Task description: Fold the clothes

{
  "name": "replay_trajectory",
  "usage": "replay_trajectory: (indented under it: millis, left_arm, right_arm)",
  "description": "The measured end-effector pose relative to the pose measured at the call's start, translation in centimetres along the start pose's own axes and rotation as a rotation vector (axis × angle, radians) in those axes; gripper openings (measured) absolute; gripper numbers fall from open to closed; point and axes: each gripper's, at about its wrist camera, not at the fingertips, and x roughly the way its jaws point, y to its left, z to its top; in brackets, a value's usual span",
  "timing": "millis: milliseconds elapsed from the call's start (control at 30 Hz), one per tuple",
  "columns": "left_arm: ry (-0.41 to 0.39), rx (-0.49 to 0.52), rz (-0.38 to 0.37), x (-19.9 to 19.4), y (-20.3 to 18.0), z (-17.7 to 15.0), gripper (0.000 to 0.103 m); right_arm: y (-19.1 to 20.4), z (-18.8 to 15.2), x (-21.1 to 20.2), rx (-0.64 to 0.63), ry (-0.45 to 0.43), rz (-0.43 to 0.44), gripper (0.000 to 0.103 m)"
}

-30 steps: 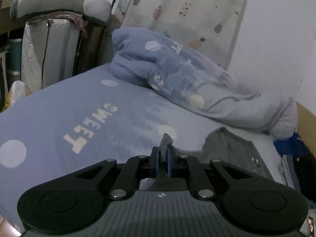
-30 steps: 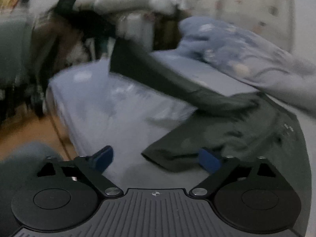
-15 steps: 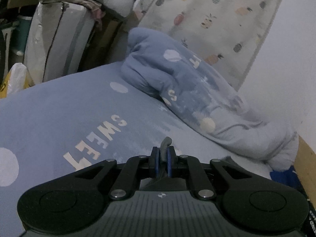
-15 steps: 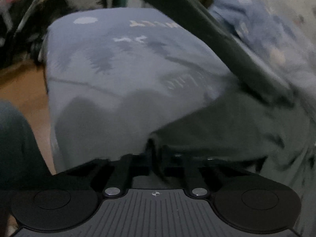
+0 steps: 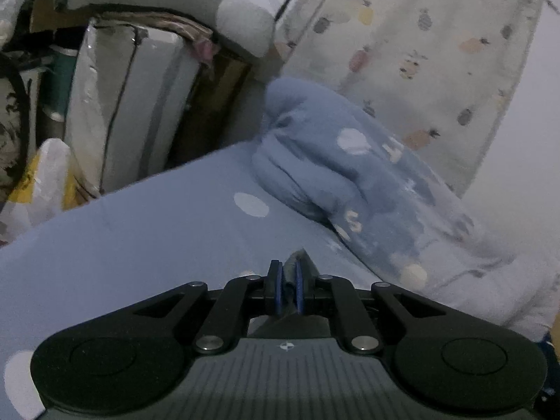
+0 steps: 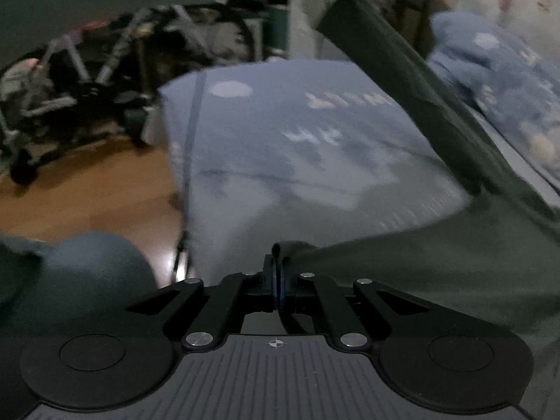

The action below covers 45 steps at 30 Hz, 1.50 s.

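A bed sheet (image 5: 147, 241) is spreading ahead of both grippers. A rolled duvet (image 5: 350, 189) is lying on it toward the far right, with a curtain (image 5: 420, 45) hanging behind. A garment (image 6: 455, 262) is draping over the sheet's right part. A floor (image 6: 87, 189) is lying left of the bed, with a folded frame (image 6: 70, 80) standing beyond it.

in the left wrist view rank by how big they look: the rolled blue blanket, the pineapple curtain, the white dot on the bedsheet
1. pineapple curtain and rolled blue blanket: similar, and the blanket is nearer, so unranked
2. white dot: smallest
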Motion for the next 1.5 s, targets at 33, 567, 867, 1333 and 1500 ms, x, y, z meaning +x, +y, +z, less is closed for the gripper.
replay_trajectory:
  millis: [33, 567, 867, 1333, 1500]
  left_arm:
    - [-0.002, -0.011, 0.008, 0.4, 0.3, 0.5, 0.01]
    - [0.13, 0.005, 0.33, 11.4, 7.3, 0.1, 0.007]
    - [0.156, -0.093, 0.2, 10.2, 13.8, -2.3, 0.08]
    - [0.223, -0.082, 0.173, 12.9, 12.3, -9.4, 0.015]
    - [0.215, -0.074, 0.23, 12.8, 11.7, -8.6, 0.011]
  right_arm:
    - [0.1, 0.4, 0.4, 0.001, 0.0, 0.013, 0.002]
    - [0.1, 4.0, 5.2, 0.102, 0.022, 0.164, 0.009]
    - [-3.0, 3.1, 2.6, 0.254, -0.064, 0.146, 0.044]
    - [-2.2, 0.4, 3.0, 0.199, -0.021, -0.031, 0.056]
    - [1.8, -0.7, 5.7, 0.047, 0.036, -0.026, 0.059]
